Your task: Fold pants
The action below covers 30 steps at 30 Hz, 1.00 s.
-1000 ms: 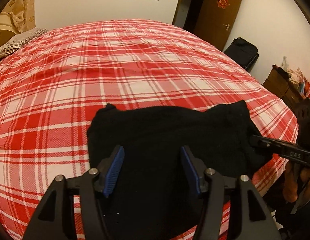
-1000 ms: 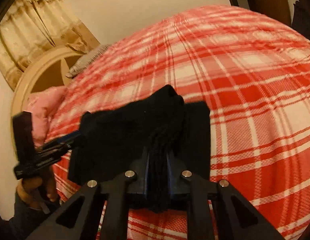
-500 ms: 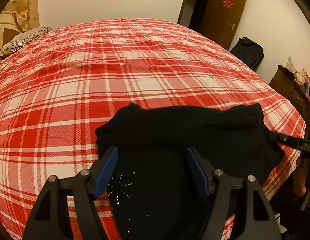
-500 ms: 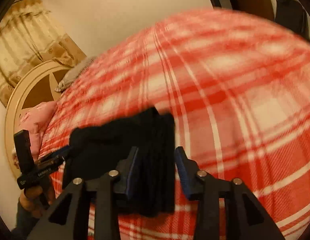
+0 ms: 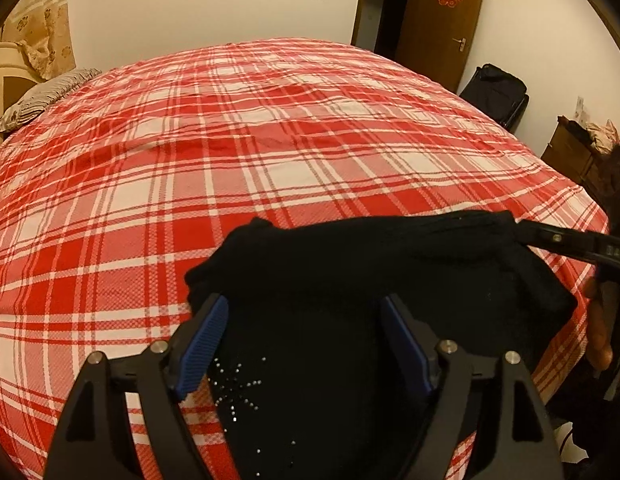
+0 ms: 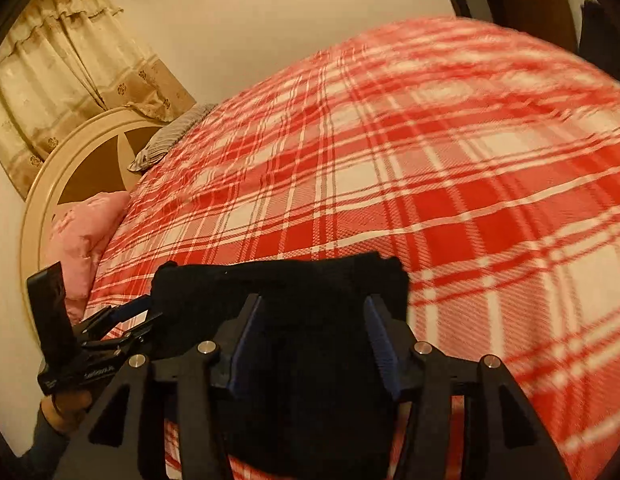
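Left wrist view, pants: black pants [image 5: 350, 280] lie bunched on the red plaid bed [image 5: 269, 140], lower centre of the frame, small studs glinting at lower left.
Left wrist view, left gripper [image 5: 305, 344]: its blue-padded fingers [image 5: 201, 344] stand wide over the cloth, having just been opening, pressing nothing.
Left wrist view, right gripper [image 5: 522, 230]: enters at right, tip at the pants' edge.
Right wrist view, pants: folded bundle, lower centre.
Right wrist view, right gripper [image 6: 310, 344]: fingers [image 6: 380, 344] parted, just opening, cloth between them unpinched.
Right wrist view, left gripper: lower left, beside a pink pillow [image 6: 81, 236].
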Tool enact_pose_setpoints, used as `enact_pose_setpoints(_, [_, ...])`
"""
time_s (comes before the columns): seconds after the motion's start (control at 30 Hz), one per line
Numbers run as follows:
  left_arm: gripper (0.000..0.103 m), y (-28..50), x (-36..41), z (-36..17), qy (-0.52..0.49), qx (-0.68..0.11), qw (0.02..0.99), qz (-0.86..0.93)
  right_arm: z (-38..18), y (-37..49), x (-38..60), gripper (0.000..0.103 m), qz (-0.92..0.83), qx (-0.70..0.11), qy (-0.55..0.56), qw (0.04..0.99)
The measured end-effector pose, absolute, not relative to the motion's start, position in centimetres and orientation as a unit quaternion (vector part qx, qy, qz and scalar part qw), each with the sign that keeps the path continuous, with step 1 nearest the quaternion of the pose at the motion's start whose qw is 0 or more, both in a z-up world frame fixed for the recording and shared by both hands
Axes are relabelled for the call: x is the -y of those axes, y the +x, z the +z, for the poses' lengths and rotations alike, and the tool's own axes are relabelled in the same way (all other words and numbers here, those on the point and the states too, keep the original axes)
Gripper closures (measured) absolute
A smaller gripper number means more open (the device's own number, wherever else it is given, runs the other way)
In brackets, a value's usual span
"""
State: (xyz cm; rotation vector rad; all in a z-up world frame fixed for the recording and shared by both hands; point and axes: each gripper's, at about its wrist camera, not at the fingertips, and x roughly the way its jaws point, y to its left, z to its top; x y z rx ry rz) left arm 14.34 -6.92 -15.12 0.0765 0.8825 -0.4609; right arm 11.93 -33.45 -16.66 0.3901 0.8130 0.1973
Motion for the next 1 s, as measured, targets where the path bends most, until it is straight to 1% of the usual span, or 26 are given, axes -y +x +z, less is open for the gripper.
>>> enact_pose_setpoints(0.1, [0.022,13.8,6.8,-15.0,0.038,-0.422,0.878,-0.222,-15.5,9.6,32.5,0.049,0.111,-0.378,0.168,0.904])
enact_pose_setpoints(0.17, [0.020,13.5,6.6,-15.0,0.035,-0.423,0.878,-0.223,-15.0,7.6,32.0,0.049,0.125,-0.374,0.157,0.906])
enact_pose_setpoints(0.23, [0.011,13.3,6.4,-15.1,0.037,-0.420,0.880,-0.221,-15.2,6.4,31.5,0.049,0.138,-0.376,0.143,0.905])
enact_pose_setpoints(0.27, [0.010,13.2,6.4,-15.1,0.038,-0.419,0.881,-0.218,-15.4,6.0,31.1,0.049,0.144,-0.381,0.134,0.904])
enact_pose_setpoints(0.4, [0.010,13.3,6.3,-15.4,0.034,-0.423,0.880,-0.215,-17.3,5.0,30.2,0.049,0.140,-0.407,0.093,0.898])
enact_pose_setpoints(0.47, [0.010,13.2,6.3,-15.5,0.034,-0.423,0.879,-0.215,-18.4,5.1,30.7,0.049,0.128,-0.419,0.093,0.894])
enact_pose_setpoints(0.57, [0.010,13.1,6.3,-15.7,0.035,-0.424,0.879,-0.214,-18.7,5.4,31.3,0.049,0.135,-0.419,0.105,0.892])
enact_pose_setpoints(1.0, [0.009,12.1,5.5,-16.2,0.026,-0.431,0.875,-0.218,-19.6,5.0,30.9,0.049,0.132,-0.416,0.074,0.897])
